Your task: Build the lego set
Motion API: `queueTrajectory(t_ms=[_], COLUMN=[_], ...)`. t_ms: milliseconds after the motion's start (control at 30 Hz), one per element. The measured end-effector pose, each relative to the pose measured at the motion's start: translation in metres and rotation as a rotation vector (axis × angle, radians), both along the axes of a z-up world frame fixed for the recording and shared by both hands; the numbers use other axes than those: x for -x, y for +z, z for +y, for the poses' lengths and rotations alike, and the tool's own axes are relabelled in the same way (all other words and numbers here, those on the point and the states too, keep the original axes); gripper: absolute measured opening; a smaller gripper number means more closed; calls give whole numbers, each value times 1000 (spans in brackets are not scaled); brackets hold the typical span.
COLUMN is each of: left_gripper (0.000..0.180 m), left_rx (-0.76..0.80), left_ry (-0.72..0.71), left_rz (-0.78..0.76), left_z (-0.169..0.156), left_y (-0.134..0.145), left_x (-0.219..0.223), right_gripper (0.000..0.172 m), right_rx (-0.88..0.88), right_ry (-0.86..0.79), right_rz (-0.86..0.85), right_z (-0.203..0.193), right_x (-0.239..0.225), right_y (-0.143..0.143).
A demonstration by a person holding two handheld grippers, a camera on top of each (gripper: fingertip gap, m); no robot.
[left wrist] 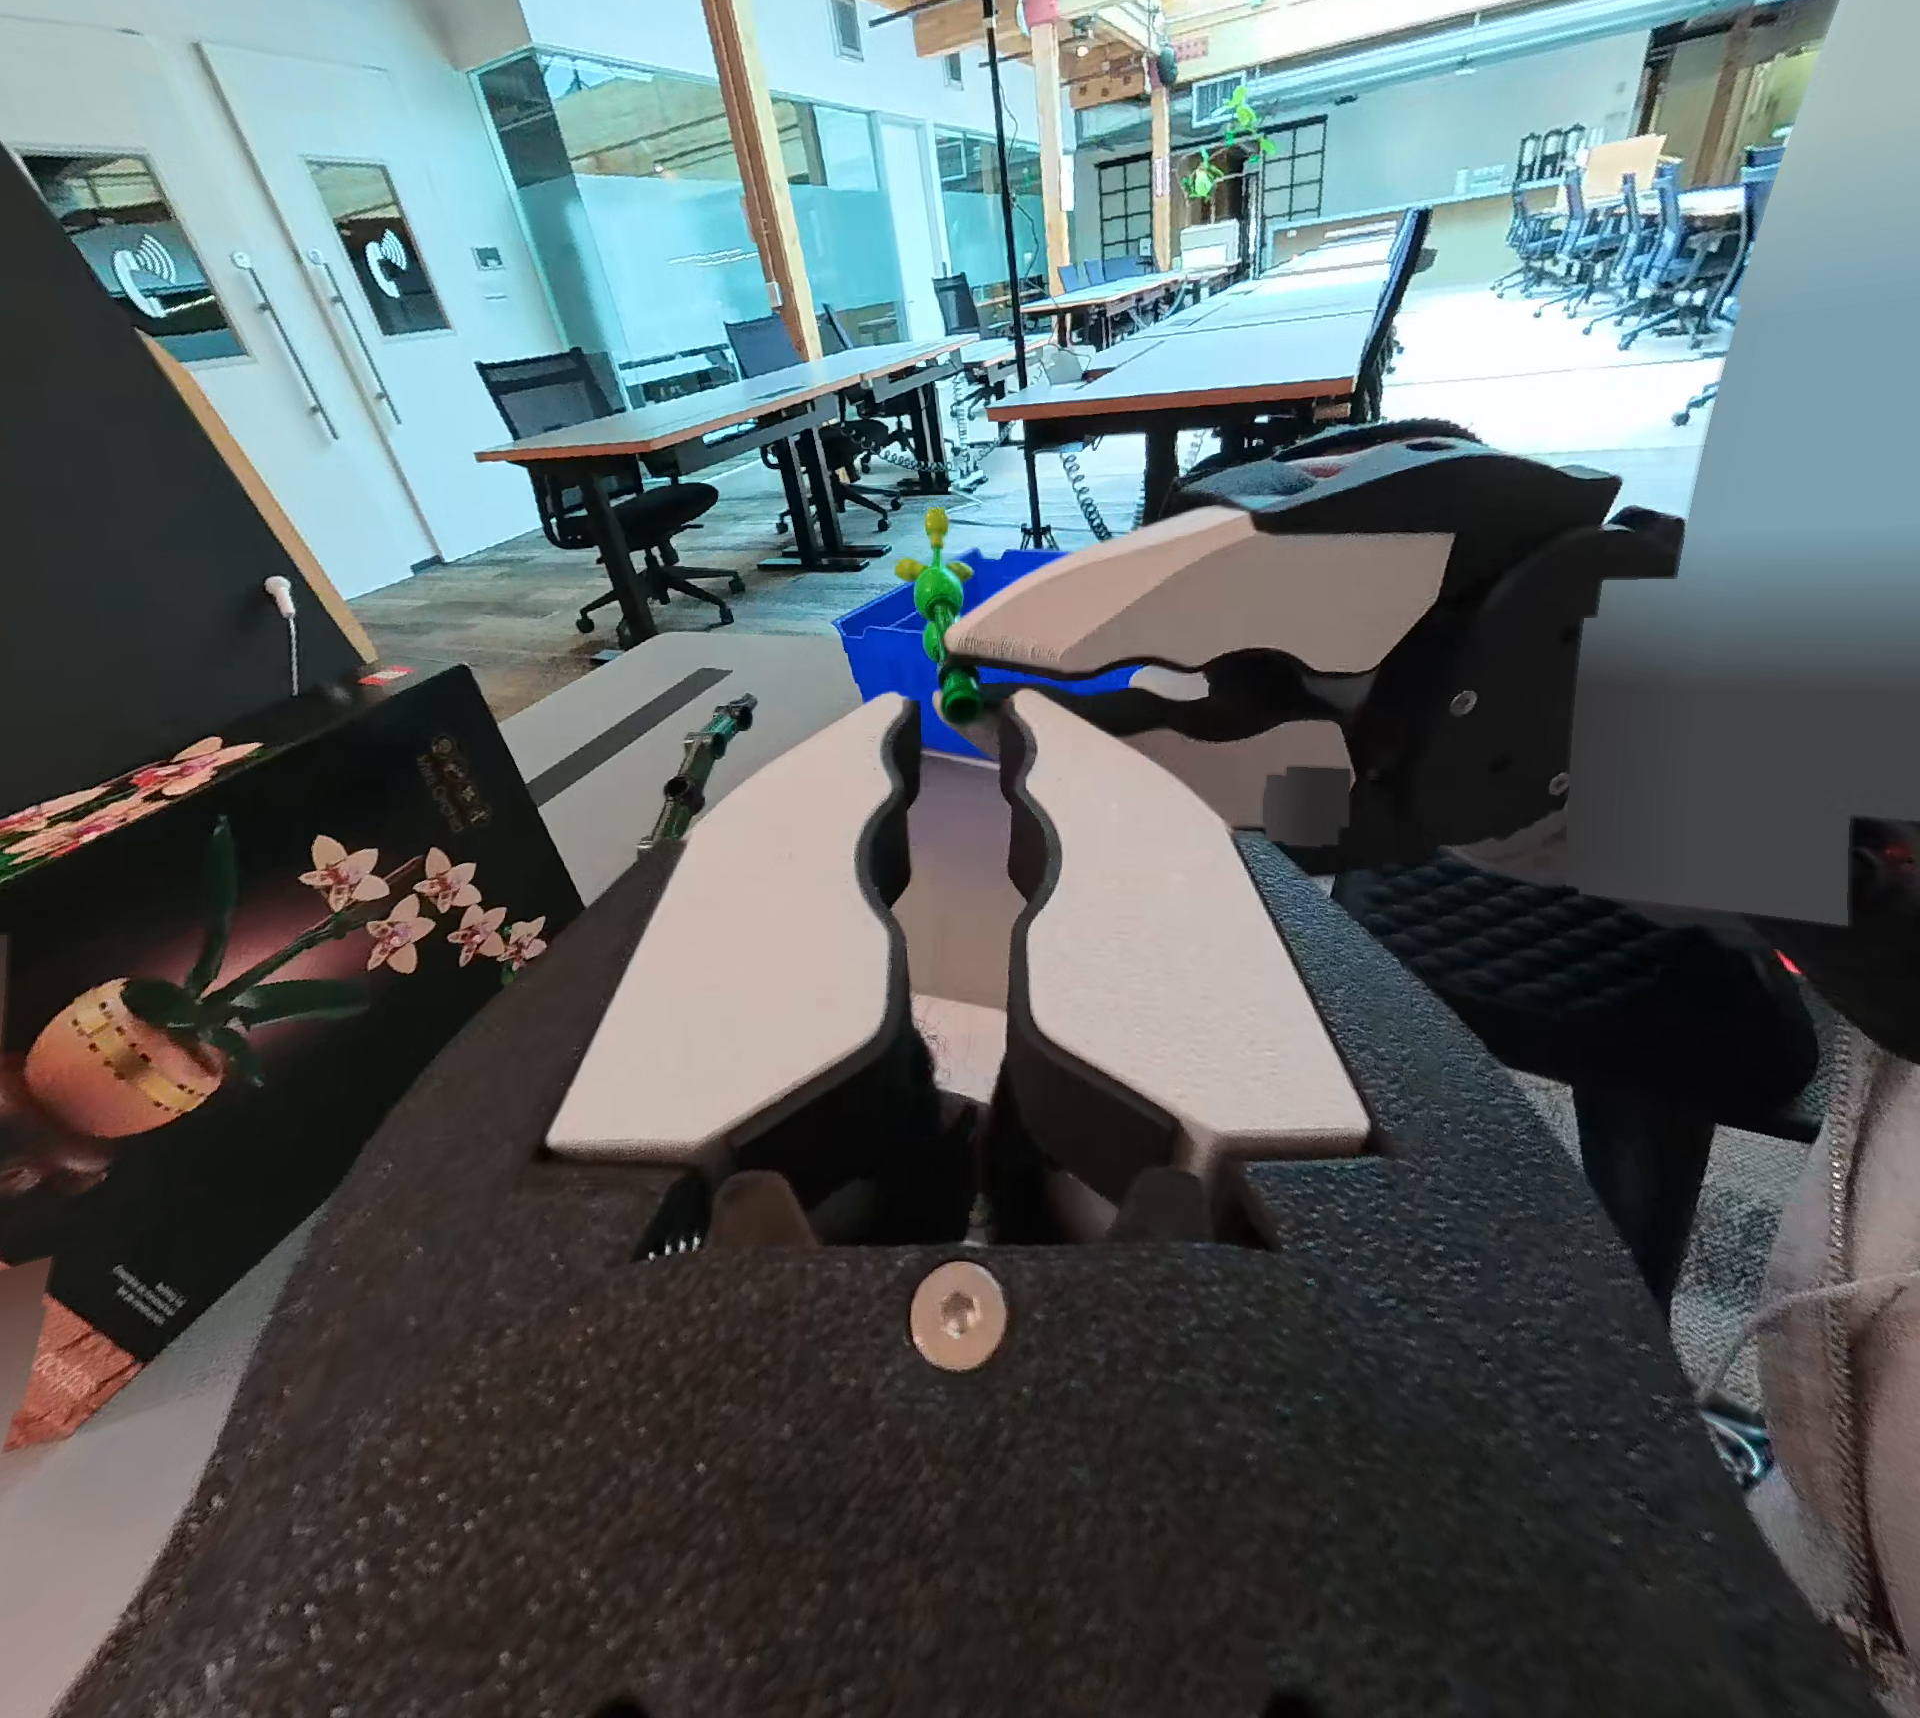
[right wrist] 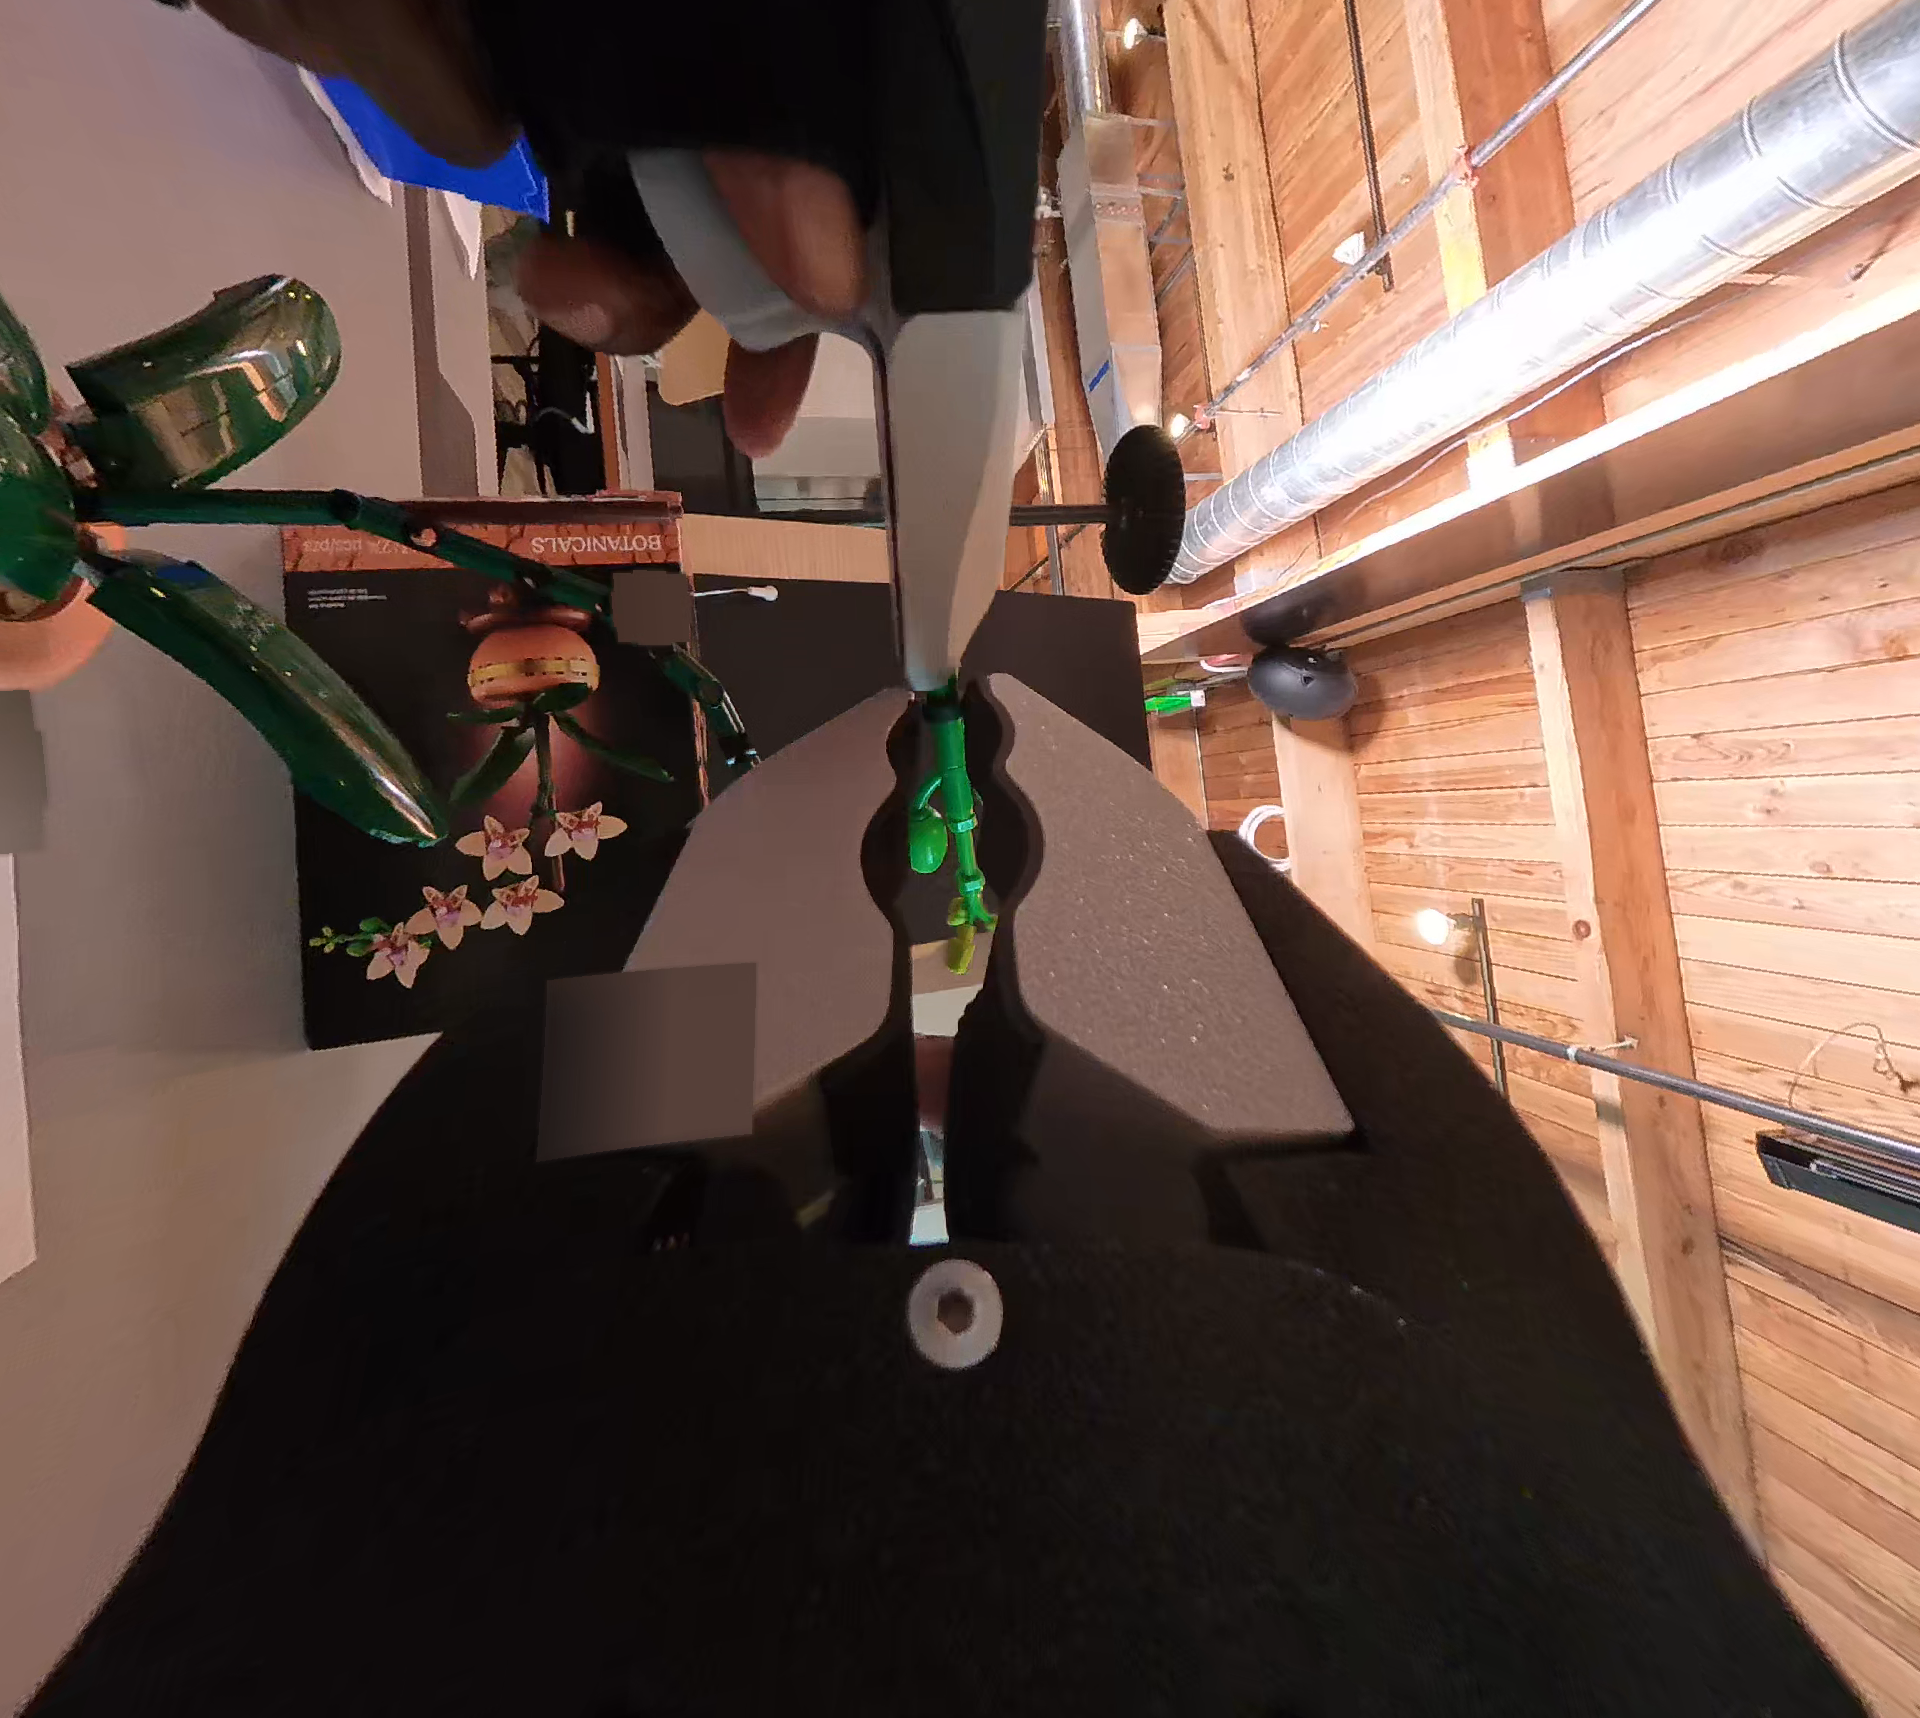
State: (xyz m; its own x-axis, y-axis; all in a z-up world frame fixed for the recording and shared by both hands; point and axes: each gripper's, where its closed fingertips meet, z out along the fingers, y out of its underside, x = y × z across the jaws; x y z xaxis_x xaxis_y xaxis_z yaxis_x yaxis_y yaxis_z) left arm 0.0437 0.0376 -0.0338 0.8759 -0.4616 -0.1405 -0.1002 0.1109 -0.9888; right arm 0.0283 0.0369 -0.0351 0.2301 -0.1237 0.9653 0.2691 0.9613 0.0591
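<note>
1. The right hand-held gripper is clamped on a small green plastic stem with yellow-green buds at its far end. Its pads press the stem near the lower end, and the buds stand up above the fingers.

2. The left hand-held gripper is narrowed just below that stem. Its fingertips flank the stem's bottom end, but a gap shows on both sides, so nothing is gripped there.

3. Behind the stem stands a blue bin on the grey worktop. To the stem's left lies a dark green jointed stalk, and farther left a dark box printed with orchids leans upright.

4. In the right wrist view, a built plant with glossy dark green leaves sits far to the stem's left, in front of the same box.

5. Risk: the stem is thin, round and held over a short length, so I judge it could pivot or slip between the right pads if the left fingertips push it sideways.

6. Risk: the two sets of fingertips are almost touching. A small misalignment could knock fingers together and flick the piece out, perhaps into the bin or off the worktop.

7. Risk: a hard squeeze could pop the bud joints apart.
</note>
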Motion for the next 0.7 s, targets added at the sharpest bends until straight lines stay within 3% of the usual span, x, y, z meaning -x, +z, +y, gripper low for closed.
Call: queueTrajectory(t_ms=[367, 467, 567, 633, 700], left_gripper=[6, 6, 6, 6, 6], left_rx=[-1, -21, -72, -122, -150], left_ry=[-62, -87, -87, -123, -169], left_rz=[-60, -112, -167, -230, -289], left_z=[1, -1, -5, -11, -16], left_y=[-4, 1, 10, 21, 28], left_x=[5, 10, 24, 29, 31], right_gripper=[7, 12, 15, 16, 27], right_rx=[11, 127, 440, 881, 1426], right_ry=[23, 92, 228, 432, 737], right_rz=[-16, 24, 80, 68, 14], right_z=[-4, -7, -1, 0, -8], right_x=[5, 0, -15, -21, -22], right_y=[-3, 6, 17, 14, 10])
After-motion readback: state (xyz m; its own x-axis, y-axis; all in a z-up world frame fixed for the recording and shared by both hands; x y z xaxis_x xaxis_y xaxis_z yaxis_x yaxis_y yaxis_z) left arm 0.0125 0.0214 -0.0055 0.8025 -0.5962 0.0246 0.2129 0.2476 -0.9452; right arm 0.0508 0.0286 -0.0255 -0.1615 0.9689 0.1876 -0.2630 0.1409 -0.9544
